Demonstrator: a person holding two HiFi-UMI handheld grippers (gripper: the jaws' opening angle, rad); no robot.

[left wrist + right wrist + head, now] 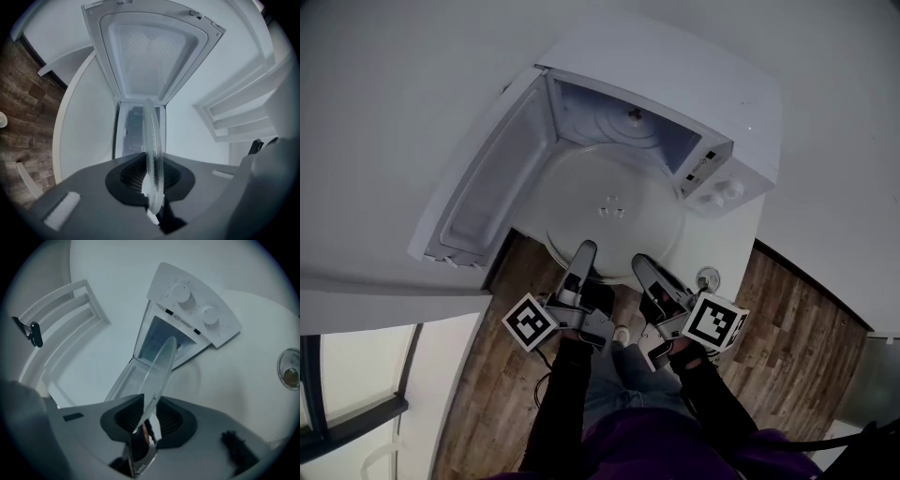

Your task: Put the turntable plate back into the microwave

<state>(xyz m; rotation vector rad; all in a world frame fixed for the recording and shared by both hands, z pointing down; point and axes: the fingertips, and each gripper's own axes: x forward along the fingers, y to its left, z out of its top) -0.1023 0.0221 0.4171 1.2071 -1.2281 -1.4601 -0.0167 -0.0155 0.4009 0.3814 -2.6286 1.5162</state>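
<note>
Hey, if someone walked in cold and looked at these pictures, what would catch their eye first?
First, the big round glass turntable plate, held at the mouth of the white microwave, whose door stands wide open at the left of the head view. Just below it, the left claw pinches the plate's near rim, and that rim also sits between the jaws of the right claw.

A person in black long sleeves (561, 394), a purple top (666, 450) and bluish trousers (623, 380). The left gripper (584, 251) and right gripper (643, 265) have long grey jaws with dark ribbed pads (133, 174), each carrying a white cube (531, 322) printed with black square markers
</note>
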